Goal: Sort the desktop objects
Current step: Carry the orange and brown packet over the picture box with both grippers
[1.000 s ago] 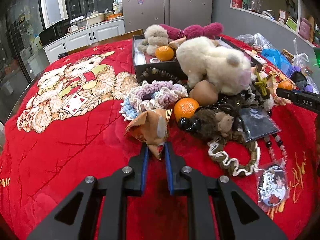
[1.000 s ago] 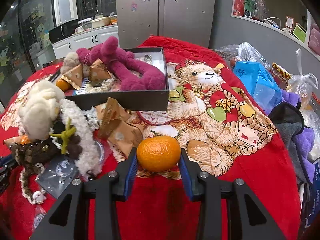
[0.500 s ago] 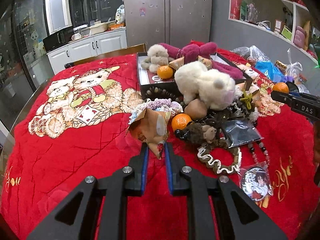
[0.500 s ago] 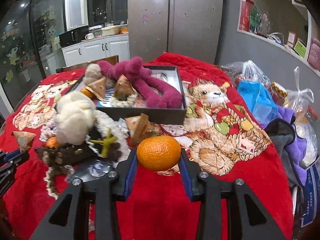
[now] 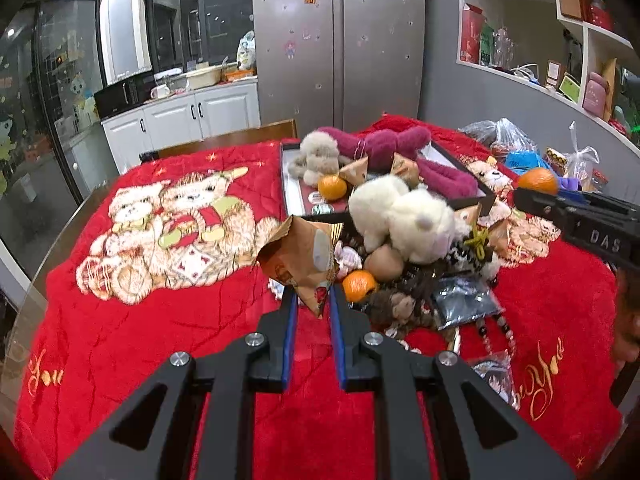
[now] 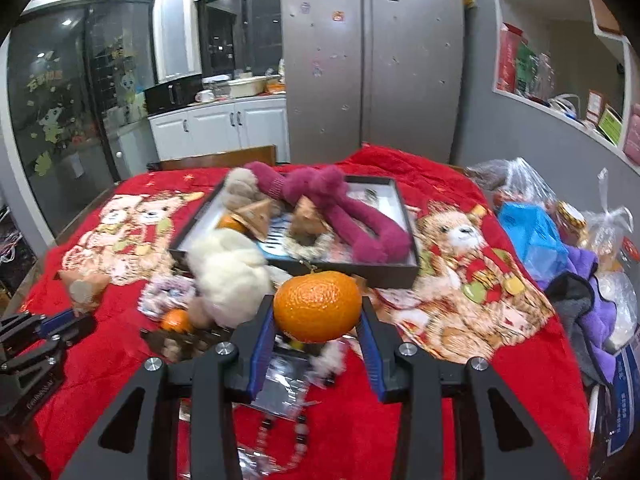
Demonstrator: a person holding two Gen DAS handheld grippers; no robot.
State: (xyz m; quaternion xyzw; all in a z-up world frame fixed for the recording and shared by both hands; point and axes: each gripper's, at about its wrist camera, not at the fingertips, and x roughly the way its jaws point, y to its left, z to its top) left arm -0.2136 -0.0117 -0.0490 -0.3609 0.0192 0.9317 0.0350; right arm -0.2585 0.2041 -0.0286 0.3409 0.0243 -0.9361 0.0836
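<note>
My left gripper (image 5: 312,300) is shut on the lower corner of a tan triangular snack packet (image 5: 299,258), held up above the red blanket. My right gripper (image 6: 318,312) is shut on an orange mandarin (image 6: 317,306), lifted over the pile; the same mandarin (image 5: 537,179) shows at the right in the left wrist view. Behind stands a black tray (image 6: 384,276) holding a magenta plush toy (image 6: 352,216), a beige plush (image 5: 316,156), packets and a mandarin (image 5: 332,186). A white plush (image 5: 404,212), another mandarin (image 5: 359,285), beads and scrunchies lie in front of the tray.
A red blanket with teddy-bear prints (image 5: 160,320) covers the table. Plastic bags (image 6: 532,236) and purple and grey cloths (image 6: 588,308) crowd the right edge. A wooden chair back (image 5: 224,140) stands at the far side. The left gripper (image 6: 76,318) with its packet sits at lower left in the right wrist view.
Both grippers have risen with their loads: the packet came off the blanket, and the mandarin moved up and towards the pile. The table looks farther away in both views.
</note>
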